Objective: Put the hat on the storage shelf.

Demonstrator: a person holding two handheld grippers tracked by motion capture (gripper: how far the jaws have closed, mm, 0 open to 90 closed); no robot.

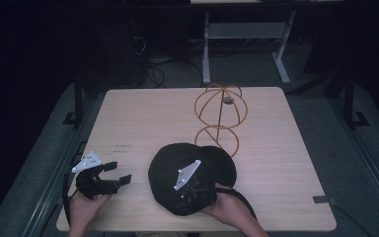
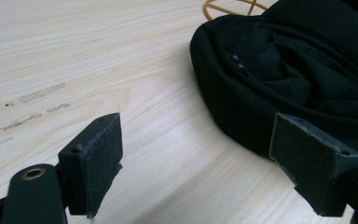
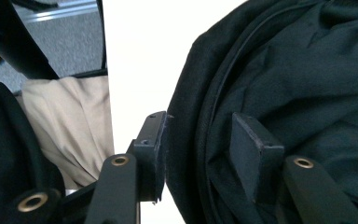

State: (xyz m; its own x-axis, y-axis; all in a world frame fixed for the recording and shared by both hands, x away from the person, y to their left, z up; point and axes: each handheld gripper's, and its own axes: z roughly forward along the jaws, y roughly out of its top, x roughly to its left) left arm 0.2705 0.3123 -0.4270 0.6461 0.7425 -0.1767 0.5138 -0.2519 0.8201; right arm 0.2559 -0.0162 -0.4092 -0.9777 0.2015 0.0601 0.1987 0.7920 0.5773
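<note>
With the black cap (image 1: 190, 175) at the table's (image 1: 143, 113) six o'clock, the right gripper (image 3: 198, 140), jaws straddling its rim, apparently unpinched, should bite squarely while the left gripper (image 2: 196, 158) waits open at nine.

No text, label, brand, number or sign can be read anywhere in these pictures. The only marks that resemble writing are a few faint dark smudges on the table (image 1: 128, 113), lying on its bare wood just left of the black cap (image 1: 190, 173), and they are too small and blurred to make out as letters. The cap's dark fabric shows no legible logo or tag in the high view or in either gripper view.
</note>
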